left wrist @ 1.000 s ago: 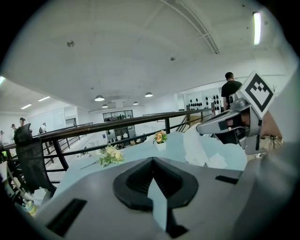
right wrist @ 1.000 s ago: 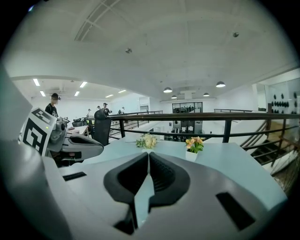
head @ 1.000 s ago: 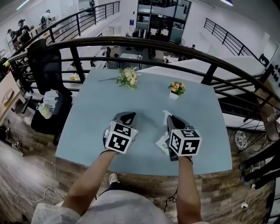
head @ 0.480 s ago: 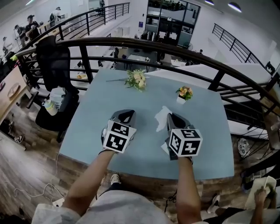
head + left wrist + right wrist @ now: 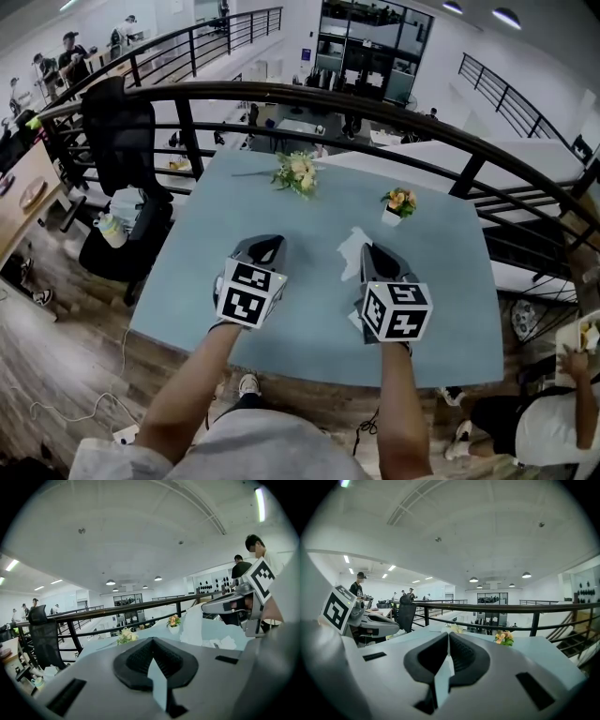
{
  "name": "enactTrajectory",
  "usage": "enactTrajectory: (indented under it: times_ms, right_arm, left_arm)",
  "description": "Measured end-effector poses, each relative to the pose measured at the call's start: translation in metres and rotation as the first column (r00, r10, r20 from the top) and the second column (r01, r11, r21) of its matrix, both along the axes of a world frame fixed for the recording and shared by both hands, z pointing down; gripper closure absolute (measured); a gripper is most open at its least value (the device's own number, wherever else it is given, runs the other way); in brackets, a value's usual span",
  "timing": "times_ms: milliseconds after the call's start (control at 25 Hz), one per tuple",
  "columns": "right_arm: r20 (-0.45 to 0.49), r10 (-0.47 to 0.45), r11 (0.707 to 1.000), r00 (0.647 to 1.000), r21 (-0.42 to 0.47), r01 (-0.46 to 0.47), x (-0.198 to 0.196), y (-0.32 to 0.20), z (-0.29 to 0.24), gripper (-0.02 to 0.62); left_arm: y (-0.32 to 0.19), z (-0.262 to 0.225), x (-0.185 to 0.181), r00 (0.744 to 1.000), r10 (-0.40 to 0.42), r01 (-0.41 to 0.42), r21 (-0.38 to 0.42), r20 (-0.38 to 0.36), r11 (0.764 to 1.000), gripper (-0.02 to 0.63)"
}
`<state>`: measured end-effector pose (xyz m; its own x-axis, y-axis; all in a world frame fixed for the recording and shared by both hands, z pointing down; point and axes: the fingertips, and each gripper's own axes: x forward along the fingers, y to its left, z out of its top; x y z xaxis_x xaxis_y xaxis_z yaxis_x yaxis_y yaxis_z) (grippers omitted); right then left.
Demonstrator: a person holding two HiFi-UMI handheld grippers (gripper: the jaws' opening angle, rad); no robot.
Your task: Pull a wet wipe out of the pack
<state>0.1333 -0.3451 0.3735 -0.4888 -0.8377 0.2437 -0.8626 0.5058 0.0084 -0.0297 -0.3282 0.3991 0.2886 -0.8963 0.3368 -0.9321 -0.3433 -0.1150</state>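
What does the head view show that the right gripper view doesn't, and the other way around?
Only the head view: the wet wipe as a white sheet sticking out ahead of the right tongs, both forearms, and the wooden floor. Only the right gripper view: the ceiling with its lamps, and the right tongs' pads closed together, seen up close. Both: the blue table, the bouquet, the small flower pot, the black railing and the left tongs.

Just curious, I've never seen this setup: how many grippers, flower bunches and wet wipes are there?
Grippers: 2, left gripper, right gripper
Flower bunches: 2, cream bouquet, orange potted flowers
Wet wipe: 1, in the right gripper
Total: 5
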Motion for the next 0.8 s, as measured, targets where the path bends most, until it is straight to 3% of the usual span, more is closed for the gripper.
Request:
enactTrajectory:
  times_ms: [800]
  right_arm:
    - [-0.002,0.009,1.0,1.0,0.012,-0.009,0.009,0.006,0.0,0.588]
  left_arm:
    - [0.001,0.003,0.008,1.0,0.016,-0.016,-0.004,-0.011,1.0,0.611]
